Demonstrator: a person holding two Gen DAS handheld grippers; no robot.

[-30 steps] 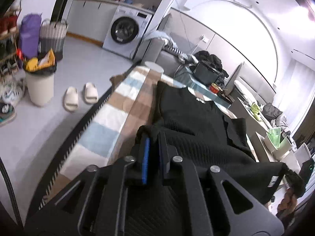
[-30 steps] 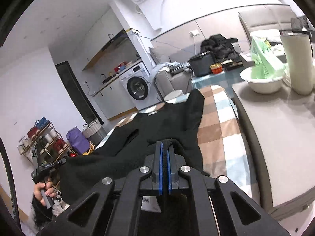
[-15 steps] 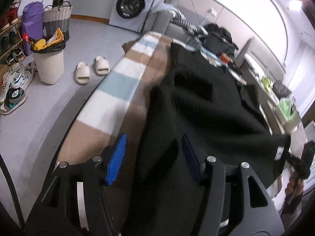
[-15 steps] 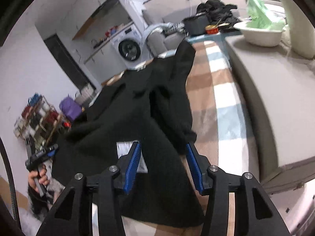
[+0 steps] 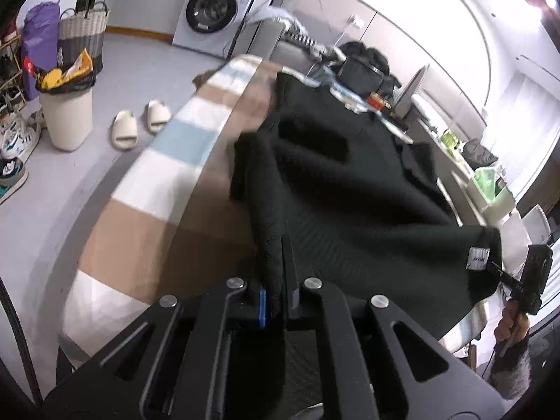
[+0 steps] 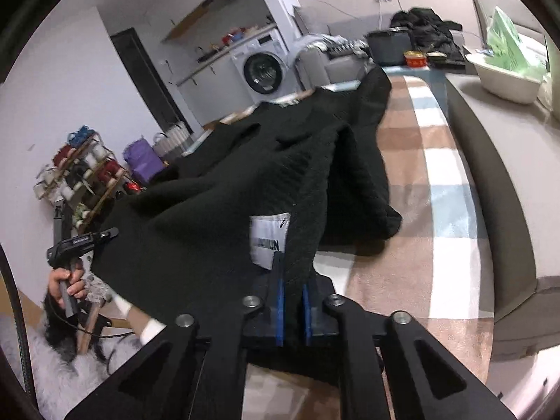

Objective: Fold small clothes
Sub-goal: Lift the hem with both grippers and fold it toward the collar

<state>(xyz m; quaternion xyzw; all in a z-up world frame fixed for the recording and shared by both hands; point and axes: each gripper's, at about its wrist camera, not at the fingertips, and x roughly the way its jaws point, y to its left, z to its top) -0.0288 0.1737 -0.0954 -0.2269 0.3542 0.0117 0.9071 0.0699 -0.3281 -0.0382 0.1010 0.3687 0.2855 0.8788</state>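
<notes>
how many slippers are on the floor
2: a pair of cream slippers side by side on the grey floor, one nearer the white bin, the other closer to the checked blanket. More may be hidden.

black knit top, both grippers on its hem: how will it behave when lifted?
Likely floppy: the black knit top sags and creases between the left gripper and the right gripper. Its thick ribbed knit probably grips rather than slips. A loose sleeve will probably dangle.

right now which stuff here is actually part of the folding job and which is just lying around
Part of the job:
- black knit garment
- checked blanket it lies on
- left tool, shut on its hem
- right tool, shut on its hem

Lying about:
- washing machine
- slippers
- bin
- white bowl
</notes>
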